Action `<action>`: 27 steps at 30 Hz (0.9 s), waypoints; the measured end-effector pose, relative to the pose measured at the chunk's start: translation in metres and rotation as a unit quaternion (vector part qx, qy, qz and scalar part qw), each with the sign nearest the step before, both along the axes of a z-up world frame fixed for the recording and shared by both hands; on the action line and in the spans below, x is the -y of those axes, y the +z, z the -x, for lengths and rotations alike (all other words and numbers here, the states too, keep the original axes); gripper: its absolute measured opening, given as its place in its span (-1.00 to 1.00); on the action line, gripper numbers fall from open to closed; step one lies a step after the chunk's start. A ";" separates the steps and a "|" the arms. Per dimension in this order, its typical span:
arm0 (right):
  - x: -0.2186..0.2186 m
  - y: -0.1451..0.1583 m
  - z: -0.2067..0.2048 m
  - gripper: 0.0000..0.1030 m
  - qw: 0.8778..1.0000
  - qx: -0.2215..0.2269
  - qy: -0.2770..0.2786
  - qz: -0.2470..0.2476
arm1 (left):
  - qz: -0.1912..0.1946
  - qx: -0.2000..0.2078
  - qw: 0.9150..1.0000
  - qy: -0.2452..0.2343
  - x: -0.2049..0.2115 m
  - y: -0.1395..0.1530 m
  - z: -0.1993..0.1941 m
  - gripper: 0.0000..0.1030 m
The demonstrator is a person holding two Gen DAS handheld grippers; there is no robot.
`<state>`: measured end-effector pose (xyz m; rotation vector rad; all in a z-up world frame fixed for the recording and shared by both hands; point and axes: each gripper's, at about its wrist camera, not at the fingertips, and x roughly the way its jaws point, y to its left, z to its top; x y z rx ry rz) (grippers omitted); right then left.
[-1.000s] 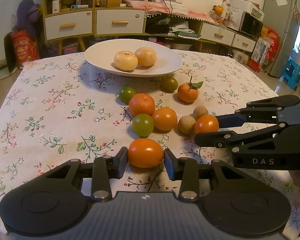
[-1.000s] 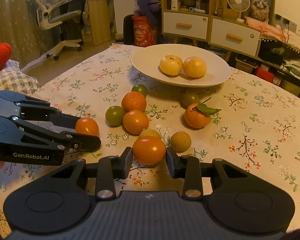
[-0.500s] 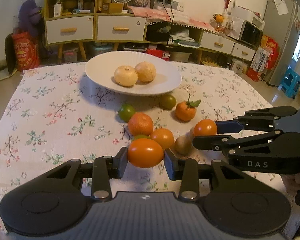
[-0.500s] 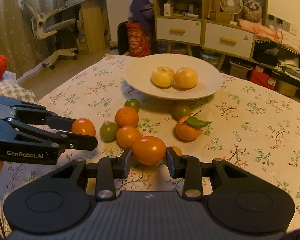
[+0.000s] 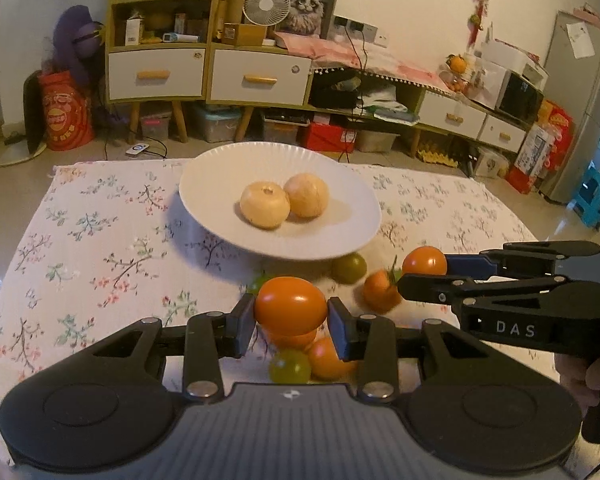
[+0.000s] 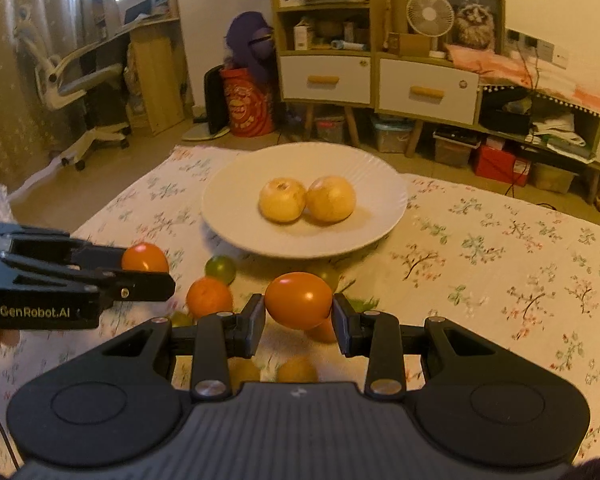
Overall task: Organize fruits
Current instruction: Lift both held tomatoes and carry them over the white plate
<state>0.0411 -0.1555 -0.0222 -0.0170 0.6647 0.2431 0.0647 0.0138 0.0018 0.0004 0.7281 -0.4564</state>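
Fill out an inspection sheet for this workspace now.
Surface: floral tablecloth, mostly bare.
Job's things: white plate holds two pale round fruits; orange and green fruits loose in front of it.
Clutter: nothing seen.
Grippers: left gripper shut on an orange tomato; right gripper shut on another orange tomato.
Cables: nothing seen on the table.
Surroundings: drawer cabinets, fan, office chair.

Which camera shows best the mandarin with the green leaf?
The left wrist view: the mandarin lies there in full, leaf up, beside the right tongs. In the right wrist view it is almost hidden behind the tomato that those tongs hold; only its leaf peeks out.
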 end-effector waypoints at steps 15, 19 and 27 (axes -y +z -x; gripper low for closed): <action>0.011 0.013 -0.045 -0.37 1.000 0.008 -0.005 0.000 | 0.008 0.009 1.000 0.011 0.032 0.001 -0.039 -0.54; 0.013 0.013 -0.057 -0.37 1.000 0.006 -0.008 0.002 | 0.004 0.016 1.000 0.008 0.041 0.001 -0.050 -0.53; 0.033 0.011 -0.077 -0.37 1.000 0.001 -0.019 0.004 | -0.004 0.005 1.000 0.014 0.054 -0.009 -0.069 -0.53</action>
